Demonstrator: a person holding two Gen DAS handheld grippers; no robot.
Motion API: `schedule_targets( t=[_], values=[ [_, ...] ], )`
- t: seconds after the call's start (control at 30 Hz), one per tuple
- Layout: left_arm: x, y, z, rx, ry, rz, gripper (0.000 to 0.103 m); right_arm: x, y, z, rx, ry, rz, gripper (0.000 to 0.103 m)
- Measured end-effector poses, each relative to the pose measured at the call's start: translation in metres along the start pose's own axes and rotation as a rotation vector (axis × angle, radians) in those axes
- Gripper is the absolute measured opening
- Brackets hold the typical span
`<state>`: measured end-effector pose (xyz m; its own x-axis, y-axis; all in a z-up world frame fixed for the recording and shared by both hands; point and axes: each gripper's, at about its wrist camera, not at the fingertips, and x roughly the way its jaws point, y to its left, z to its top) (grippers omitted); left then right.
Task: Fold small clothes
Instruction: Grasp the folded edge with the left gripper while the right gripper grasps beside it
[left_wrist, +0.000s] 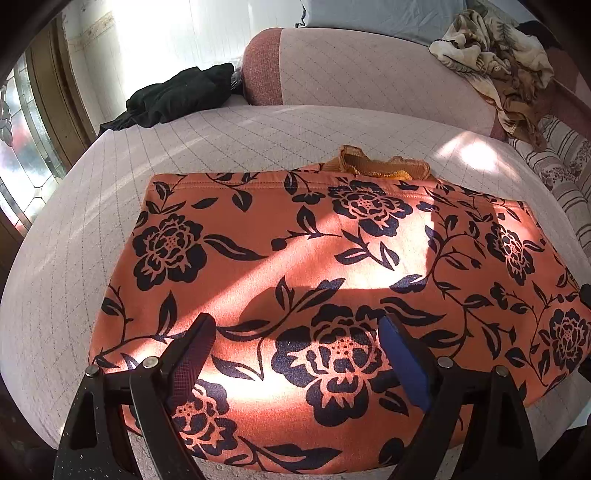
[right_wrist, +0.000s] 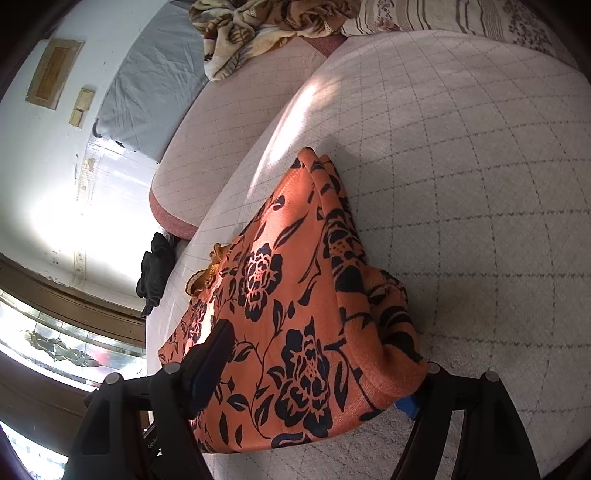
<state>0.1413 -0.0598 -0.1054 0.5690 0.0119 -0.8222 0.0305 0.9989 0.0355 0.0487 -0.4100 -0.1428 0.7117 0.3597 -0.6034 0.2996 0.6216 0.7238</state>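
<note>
An orange garment with dark floral print (left_wrist: 332, 266) lies folded flat on the quilted sofa seat (left_wrist: 74, 236). A small mustard-brown frilled piece (left_wrist: 384, 164) pokes out behind its far edge. My left gripper (left_wrist: 295, 343) is open and hovers over the garment's near edge, holding nothing. In the right wrist view the same garment (right_wrist: 295, 314) lies between the fingers of my right gripper (right_wrist: 317, 373), which is open wide around its right end; the right finger is partly hidden under the cloth's fold.
A black garment (left_wrist: 177, 96) lies at the far left of the seat. A beige patterned cloth (left_wrist: 495, 59) is heaped on the sofa back (left_wrist: 369, 74) at the far right. A striped cushion (left_wrist: 565, 166) sits on the right. A window (left_wrist: 26, 155) is on the left.
</note>
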Motion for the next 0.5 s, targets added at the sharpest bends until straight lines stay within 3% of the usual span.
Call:
schedule_targets(
  t=[0.1, 0.3, 0.37, 0.43, 0.5],
  values=[
    [0.018, -0.001, -0.002, 0.012, 0.054, 0.01, 0.091, 0.008, -0.002, 0.0, -0.014, 0.01, -0.035, 0.078],
    [-0.003, 0.003, -0.001, 0.003, -0.009, -0.004, 0.091, 0.01, -0.004, 0.0, -0.001, 0.007, -0.042, 0.076],
    [-0.008, 0.005, -0.004, 0.01, -0.051, 0.015, 0.091, 0.009, -0.001, 0.0, -0.016, 0.0, -0.044, 0.067],
    [0.011, 0.003, -0.01, 0.04, 0.016, 0.032, 0.091, 0.013, -0.002, 0.0, -0.027, 0.015, -0.065, 0.044],
    [0.012, 0.003, -0.012, 0.061, -0.019, 0.042, 0.093, 0.018, -0.007, 0.0, -0.007, 0.031, -0.074, 0.042]
  ],
)
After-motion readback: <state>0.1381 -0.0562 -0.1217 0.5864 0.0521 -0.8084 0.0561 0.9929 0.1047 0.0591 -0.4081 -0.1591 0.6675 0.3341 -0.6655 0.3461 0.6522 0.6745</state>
